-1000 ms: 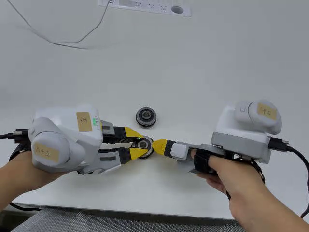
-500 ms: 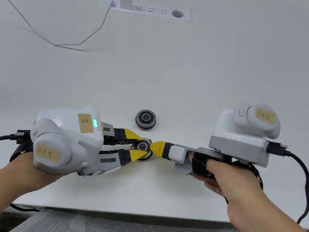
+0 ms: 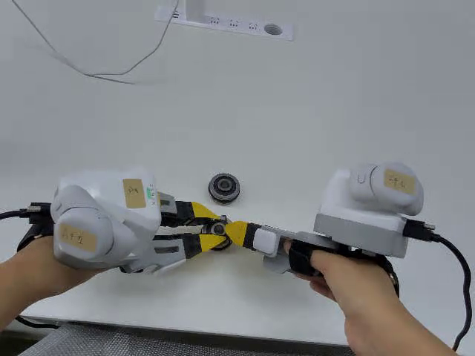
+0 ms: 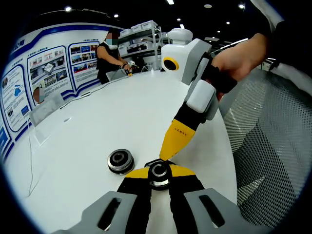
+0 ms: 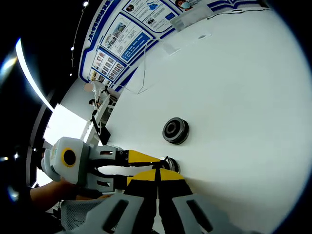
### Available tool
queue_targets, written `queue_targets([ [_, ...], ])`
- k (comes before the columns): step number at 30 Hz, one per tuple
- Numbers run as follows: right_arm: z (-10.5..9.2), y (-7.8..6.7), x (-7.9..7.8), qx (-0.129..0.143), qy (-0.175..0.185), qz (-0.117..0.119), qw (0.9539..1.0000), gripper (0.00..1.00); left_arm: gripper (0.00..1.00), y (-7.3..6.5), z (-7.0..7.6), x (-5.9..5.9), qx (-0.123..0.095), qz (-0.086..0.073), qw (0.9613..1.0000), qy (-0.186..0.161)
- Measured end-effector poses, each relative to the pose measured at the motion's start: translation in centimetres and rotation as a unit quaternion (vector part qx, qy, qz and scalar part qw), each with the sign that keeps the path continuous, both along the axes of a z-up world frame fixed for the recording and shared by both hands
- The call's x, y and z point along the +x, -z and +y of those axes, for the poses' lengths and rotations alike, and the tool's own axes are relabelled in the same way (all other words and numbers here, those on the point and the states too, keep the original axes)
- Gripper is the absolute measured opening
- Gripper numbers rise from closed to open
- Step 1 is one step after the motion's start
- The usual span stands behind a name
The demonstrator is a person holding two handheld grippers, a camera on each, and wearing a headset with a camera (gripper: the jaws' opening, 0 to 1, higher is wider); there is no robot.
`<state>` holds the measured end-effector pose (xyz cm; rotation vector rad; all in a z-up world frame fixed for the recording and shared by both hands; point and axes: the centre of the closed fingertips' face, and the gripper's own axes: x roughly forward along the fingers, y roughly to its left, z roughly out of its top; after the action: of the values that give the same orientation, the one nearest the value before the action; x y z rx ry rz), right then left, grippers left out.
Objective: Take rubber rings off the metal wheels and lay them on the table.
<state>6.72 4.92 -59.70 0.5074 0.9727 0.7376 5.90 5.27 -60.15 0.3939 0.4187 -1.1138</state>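
1. Now grips a small metal wheel with the left gripper. Yellow tips closed tight on both sides of it, low by the white table. Cannot tell if resting on the table or lifted a little.
2. Meets it from the other side with the right gripper. Jaws pressed together into one yellow point, with just a thin line between them in the right gripper view.
3. Touches that yellow point to the edge of the held wheel, seen best in the left gripper view. Cannot tell if any rubber is pinched there.
4. Leaves a second metal wheel lying flat on the table, just behind the two grippers and apart from both. Wears a black rubber ring around its outside.
5. Holds one gripper in each hand: left hand at the near left, right hand at the near right.
6. Keeps a white power strip at the far edge of the table, with a thin grey cable curving away to the left.
7. Looks out, in the left gripper view, past the table to a person standing far back and blue and white posters on the wall.
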Motion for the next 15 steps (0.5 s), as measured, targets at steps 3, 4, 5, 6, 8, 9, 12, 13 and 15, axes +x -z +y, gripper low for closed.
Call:
queue_targets([
  [3,0.09,-0.24,-0.06,-0.003,-0.005,-0.005,1.0,0.0,0.13,-0.01,-0.02,0.0,-0.001,0.0,1.0,-0.001],
  [4,0.06,-0.2,-0.03,-0.006,-0.008,-0.008,0.9999,0.0,0.13,-0.01,-0.02,-0.01,-0.002,0.0,1.0,0.0],
  [5,0.04,-0.19,-0.02,-0.008,-0.01,-0.011,0.9999,0.0,0.13,-0.03,-0.05,-0.02,-0.002,-0.001,1.0,-0.001],
  [6,0.04,-0.21,-0.01,-0.007,-0.01,-0.01,0.9999,0.0,0.13,-0.05,-0.06,-0.05,-0.002,-0.001,1.0,-0.001],
  [8,0.03,-0.28,-0.1,-0.007,-0.011,-0.011,0.9998,0.0,0.13,-0.05,-0.06,-0.06,-0.002,-0.001,1.0,-0.002],
  [9,0.05,-0.34,-0.14,-0.006,-0.012,-0.011,0.9998,0.0,0.13,-0.06,-0.08,-0.06,-0.002,-0.002,1.0,-0.002],
  [12,0.01,-0.39,-0.17,-0.006,-0.012,-0.013,0.9998,0.0,0.13,-0.05,-0.08,-0.07,-0.002,-0.002,1.0,-0.001],
  [13,0.01,-0.41,-0.2,-0.006,-0.013,-0.015,0.9998,0.0,0.13,-0.05,-0.1,-0.05,-0.001,-0.002,1.0,-0.001],
  [15,0.12,-0.57,-0.39,-0.005,-0.018,-0.019,0.9996,0.0,0.13,-0.05,-0.1,-0.06,-0.001,-0.003,1.0,-0.001],
])
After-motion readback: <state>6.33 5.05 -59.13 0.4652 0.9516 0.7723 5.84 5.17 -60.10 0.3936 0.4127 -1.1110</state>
